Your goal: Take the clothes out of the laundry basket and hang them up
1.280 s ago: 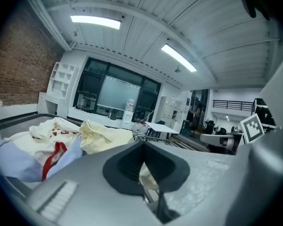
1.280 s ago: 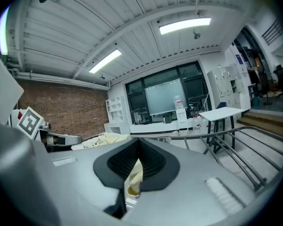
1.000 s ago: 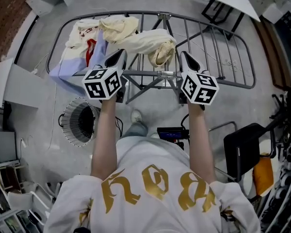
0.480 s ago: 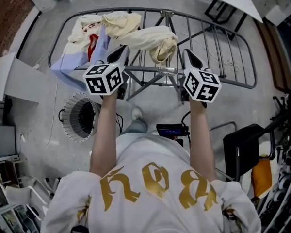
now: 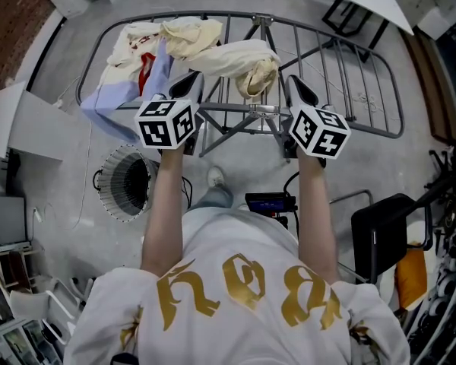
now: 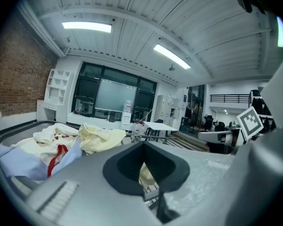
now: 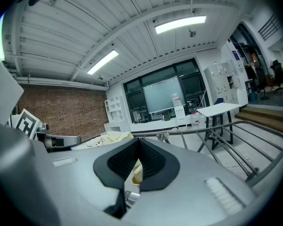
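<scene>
Just beside the laundry basket, clothes drape the rack.

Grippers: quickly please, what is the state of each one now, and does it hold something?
Left gripper: closed, holding nothing.
Right gripper: closed, holding nothing.

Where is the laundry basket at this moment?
In the head view the laundry basket stands on the floor at the left, just below the left gripper and beside the light blue garment hanging off the drying rack.
</scene>
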Demonstrator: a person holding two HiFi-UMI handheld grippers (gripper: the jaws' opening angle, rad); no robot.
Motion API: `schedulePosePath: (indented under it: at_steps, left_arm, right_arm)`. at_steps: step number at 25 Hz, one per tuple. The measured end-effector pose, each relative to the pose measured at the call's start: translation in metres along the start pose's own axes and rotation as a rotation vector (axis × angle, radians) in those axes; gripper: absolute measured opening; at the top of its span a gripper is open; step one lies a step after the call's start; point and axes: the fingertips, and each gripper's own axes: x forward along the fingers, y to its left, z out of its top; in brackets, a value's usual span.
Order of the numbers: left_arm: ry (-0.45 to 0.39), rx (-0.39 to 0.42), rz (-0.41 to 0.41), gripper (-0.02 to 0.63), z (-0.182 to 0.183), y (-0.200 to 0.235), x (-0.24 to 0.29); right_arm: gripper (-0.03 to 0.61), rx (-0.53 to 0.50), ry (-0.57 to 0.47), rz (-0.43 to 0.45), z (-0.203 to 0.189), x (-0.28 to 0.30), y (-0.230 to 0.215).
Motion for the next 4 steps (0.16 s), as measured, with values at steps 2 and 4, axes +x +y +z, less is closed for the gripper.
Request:
schedulePosePath:
  at_steps: [2, 4]
  left_arm:
    - [0.0, -0.007, -0.001, 0.002, -0.0008, 0.001, 0.0006]
    - [0.0, -0.014, -0.003, 0.002, -0.002, 0.0016, 0.001]
  right_arm:
    - [0.026, 0.0, 0.002, -0.002, -0.0012, 0.001, -0.0005]
    - [0.026, 0.002, 0.005, -0.003, -0.0022, 0.0014, -0.0014]
